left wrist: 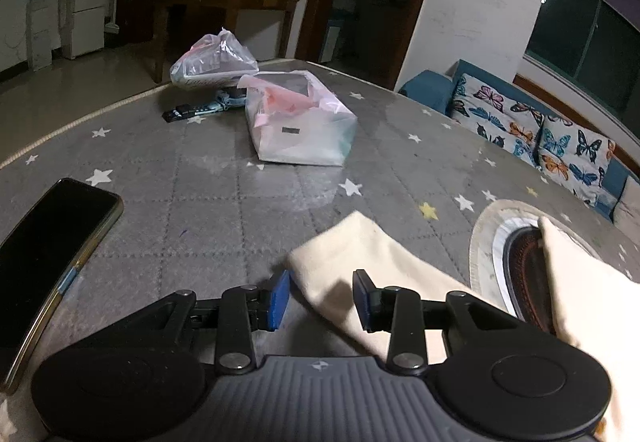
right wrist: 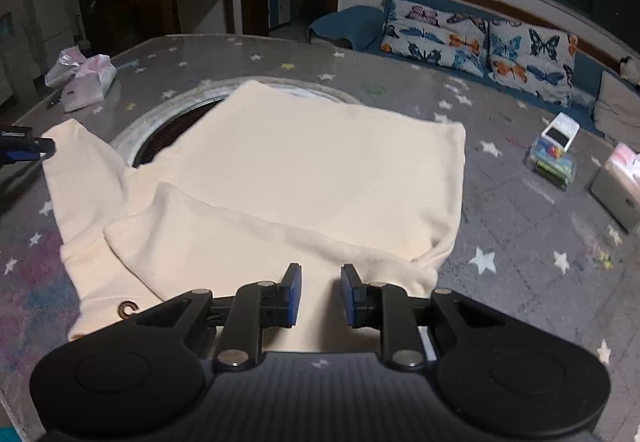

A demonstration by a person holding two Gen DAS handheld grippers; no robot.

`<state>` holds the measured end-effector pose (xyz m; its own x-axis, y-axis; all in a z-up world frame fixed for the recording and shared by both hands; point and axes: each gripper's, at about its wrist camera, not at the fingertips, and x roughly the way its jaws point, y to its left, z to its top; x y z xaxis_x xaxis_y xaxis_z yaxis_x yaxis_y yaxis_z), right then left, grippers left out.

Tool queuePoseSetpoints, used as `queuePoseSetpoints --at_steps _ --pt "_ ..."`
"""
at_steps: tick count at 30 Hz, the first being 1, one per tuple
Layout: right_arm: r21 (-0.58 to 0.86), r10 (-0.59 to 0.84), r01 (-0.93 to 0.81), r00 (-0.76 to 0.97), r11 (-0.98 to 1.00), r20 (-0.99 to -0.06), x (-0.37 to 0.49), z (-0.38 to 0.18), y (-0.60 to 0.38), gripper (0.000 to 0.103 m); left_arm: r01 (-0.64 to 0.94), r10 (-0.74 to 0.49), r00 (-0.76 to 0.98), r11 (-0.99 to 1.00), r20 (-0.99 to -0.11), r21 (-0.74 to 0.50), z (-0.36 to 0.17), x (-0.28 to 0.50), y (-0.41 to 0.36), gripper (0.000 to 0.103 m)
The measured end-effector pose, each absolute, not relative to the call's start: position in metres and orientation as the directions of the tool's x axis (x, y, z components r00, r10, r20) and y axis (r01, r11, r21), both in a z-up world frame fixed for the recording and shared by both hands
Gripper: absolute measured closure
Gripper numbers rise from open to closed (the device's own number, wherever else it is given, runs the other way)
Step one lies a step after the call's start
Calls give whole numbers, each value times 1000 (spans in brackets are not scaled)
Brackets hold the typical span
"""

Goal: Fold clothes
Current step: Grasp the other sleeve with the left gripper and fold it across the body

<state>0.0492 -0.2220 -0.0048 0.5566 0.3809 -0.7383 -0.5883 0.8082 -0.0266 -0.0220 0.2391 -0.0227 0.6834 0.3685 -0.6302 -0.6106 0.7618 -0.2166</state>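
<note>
A cream sweatshirt (right wrist: 304, 170) lies spread on the grey star-patterned table (right wrist: 500, 242), one sleeve folded across its front. Its other sleeve (left wrist: 360, 254) reaches out to the left. My left gripper (left wrist: 320, 294) is open, its blue pads on either side of that sleeve's end, holding nothing. It also shows at the left edge of the right wrist view (right wrist: 28, 150). My right gripper (right wrist: 320, 290) is open and empty, just above the sweatshirt's near edge.
A round inset burner (left wrist: 520, 270) lies partly under the sweatshirt. A black phone (left wrist: 48, 254) lies at left. Two plastic bags (left wrist: 300, 122) stand further back. A small box of items (right wrist: 554, 154) and a tissue box (right wrist: 624, 182) sit at right. A sofa with butterfly cushions (right wrist: 480, 38) is behind.
</note>
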Motion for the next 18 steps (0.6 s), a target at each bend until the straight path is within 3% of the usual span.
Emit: queuePoseSetpoints --at_steps 3,5,7,13,18 --pt "-27 396 -597 564 802 -725 45 3 -222 82 -624 379 683 746 -624 -231 -24 -20 242 69" --pt "-24 405 -598 572 801 -714 42 8 -224 82 -636 387 681 733 -622 -240 -25 -19 245 90" --pt "-19 416 -599 579 801 -702 40 14 -225 82 -647 382 686 710 -620 -279 -26 -22 249 97" --pt "-14 425 -591 597 807 -680 31 22 -236 82 -550 326 786 757 -526 -353 6 -35 222 99" --pt "-10 410 -564 613 826 -676 27 22 -253 82 -328 136 893 850 -428 -413 46 -34 164 99"
